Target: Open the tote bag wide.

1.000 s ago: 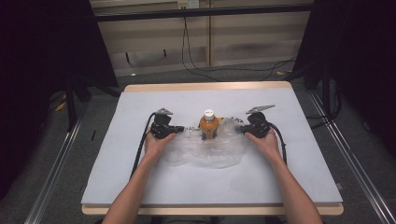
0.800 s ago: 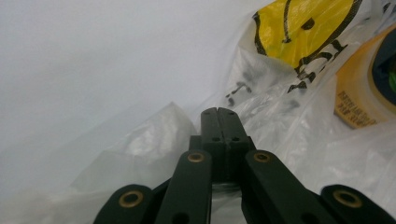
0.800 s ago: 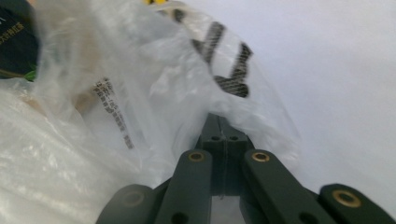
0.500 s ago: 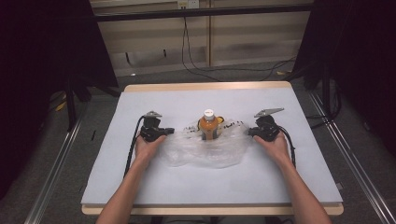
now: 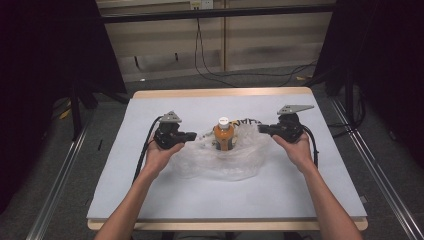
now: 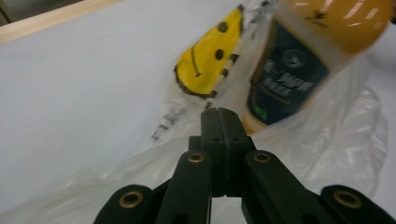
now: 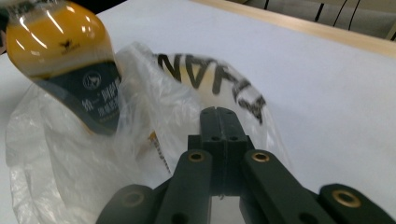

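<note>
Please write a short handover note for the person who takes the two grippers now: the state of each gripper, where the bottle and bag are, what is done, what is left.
Left gripper: jaws shut, apparently pinching the left edge of the plastic bag.
Right gripper: jaws shut, at the bag's right edge; a pinch is likely.
Bottle: orange, white cap, upright in the middle of the table, with the bag lying flattened around its base.
Done: both sides of the bag seem gripped.
Left: probably raise the bag's edges around the bottle; the bottle is not yet covered.

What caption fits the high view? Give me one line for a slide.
Two grippers, left and right, pull a plastic bag open around an upright orange bottle.
</note>
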Tool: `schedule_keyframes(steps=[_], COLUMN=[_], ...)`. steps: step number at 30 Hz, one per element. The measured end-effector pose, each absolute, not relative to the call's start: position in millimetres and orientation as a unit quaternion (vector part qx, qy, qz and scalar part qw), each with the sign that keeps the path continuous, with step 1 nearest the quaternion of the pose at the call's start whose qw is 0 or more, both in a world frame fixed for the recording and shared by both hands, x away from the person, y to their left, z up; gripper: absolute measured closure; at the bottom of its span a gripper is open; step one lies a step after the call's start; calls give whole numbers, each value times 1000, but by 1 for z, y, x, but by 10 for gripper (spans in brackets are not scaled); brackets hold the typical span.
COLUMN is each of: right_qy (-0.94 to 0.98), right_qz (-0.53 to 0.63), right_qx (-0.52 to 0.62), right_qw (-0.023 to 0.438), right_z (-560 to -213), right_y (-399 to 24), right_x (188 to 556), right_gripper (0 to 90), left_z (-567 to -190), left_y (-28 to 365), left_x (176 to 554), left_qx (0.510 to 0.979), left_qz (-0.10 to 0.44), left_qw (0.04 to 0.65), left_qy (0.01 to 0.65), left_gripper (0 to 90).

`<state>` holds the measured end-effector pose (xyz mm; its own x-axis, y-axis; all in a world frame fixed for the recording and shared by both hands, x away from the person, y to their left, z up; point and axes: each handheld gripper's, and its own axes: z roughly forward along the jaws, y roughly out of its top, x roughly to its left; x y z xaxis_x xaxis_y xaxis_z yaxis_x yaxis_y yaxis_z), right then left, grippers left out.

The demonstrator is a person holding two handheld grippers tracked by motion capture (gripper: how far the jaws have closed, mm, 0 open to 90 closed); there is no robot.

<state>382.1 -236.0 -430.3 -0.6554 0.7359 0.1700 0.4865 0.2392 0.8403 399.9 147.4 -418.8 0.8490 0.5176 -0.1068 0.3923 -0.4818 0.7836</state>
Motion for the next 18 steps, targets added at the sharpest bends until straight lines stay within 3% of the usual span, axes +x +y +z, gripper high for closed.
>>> schedule_keyframes(steps=[10, 18], right_qy=[795, 853], right_qz=[471, 404], right_qx=[359, 325], right_qw=[129, 65], right_z=[-400, -411], right_y=[-207, -171], right_x=[399, 426], right_gripper=[900, 900], left_z=[-420, -443], left_y=[109, 96], left_x=[387, 392], left_qx=[888, 899], left_qz=[51, 27], left_qw=[405, 382], left_qy=[210, 212], left_gripper=[900, 900])
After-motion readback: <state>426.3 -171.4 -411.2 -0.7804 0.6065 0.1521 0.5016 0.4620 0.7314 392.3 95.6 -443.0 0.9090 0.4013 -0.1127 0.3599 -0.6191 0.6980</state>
